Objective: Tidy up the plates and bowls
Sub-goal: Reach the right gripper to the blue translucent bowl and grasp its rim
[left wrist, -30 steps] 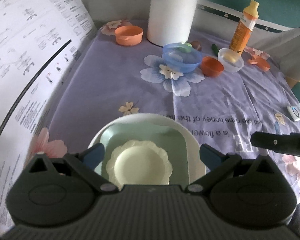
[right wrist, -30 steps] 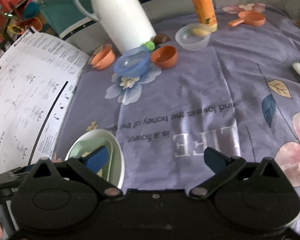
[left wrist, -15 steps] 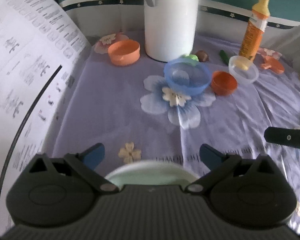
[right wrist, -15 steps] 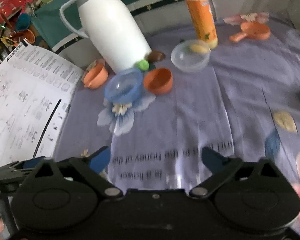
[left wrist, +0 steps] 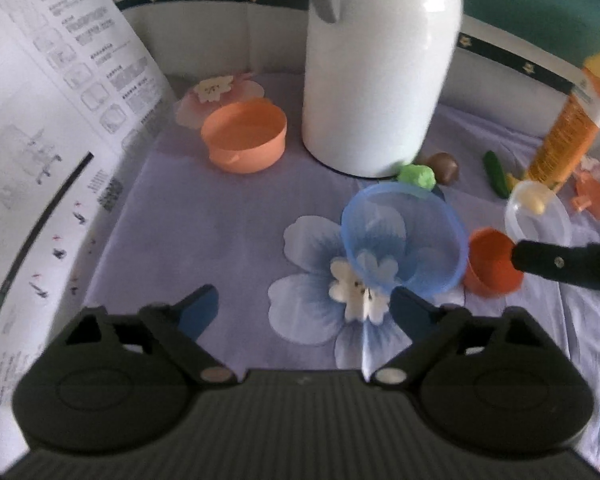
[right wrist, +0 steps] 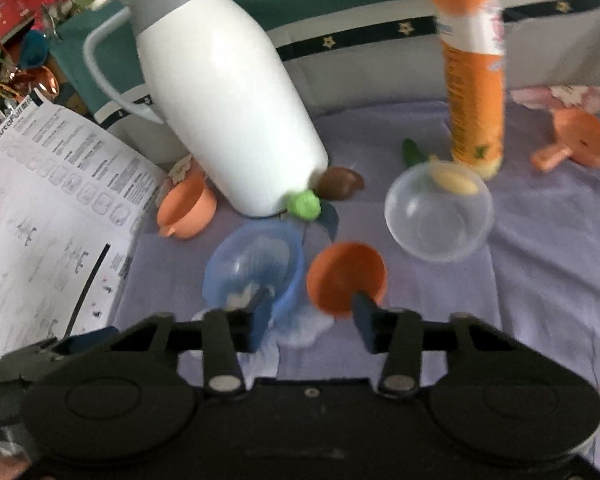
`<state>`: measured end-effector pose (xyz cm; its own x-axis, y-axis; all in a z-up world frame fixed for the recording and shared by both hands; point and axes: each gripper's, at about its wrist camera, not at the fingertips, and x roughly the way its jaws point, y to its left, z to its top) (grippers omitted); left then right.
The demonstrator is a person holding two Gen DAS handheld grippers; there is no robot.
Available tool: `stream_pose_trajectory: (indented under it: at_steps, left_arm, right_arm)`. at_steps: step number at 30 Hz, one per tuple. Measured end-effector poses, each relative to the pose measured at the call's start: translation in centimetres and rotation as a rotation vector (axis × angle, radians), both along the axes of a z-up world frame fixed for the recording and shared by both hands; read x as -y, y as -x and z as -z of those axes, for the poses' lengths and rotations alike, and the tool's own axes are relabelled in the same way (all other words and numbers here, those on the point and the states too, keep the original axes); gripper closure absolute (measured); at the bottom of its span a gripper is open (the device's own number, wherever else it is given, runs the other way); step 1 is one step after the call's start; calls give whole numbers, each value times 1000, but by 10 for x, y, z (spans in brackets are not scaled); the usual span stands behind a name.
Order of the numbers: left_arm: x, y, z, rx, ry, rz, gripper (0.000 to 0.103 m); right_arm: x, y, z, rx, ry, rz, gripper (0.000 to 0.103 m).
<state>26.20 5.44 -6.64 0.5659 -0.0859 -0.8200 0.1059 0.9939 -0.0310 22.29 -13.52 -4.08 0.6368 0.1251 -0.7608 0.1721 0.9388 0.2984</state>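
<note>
Left wrist view: the left gripper (left wrist: 306, 308) stands wide and empty over the purple cloth (left wrist: 220, 240); the blue bowl (left wrist: 404, 240) lies just beyond its right finger, the orange bowl (left wrist: 492, 266) farther right. The plate stack seen earlier has left view.

Right wrist view: the right gripper (right wrist: 310, 326), narrower than before, holds nothing; blue bowl (right wrist: 256, 264) at its left finger, orange bowl (right wrist: 346, 278) at its right, clear bowl (right wrist: 438, 216) beyond.
</note>
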Motion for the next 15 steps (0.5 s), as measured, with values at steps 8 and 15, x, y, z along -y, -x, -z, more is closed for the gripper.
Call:
stream_pose_trajectory:
  at_steps: [8,15]
  left_arm:
    - [1,-26,22,-48,57,-17,31]
    - [8,-35,30,-63,71,-5,43]
  right_arm:
    - [-5,-59,23,-16,11,-54,75]
    - [-13,-87,40,-40,28,-88,85]
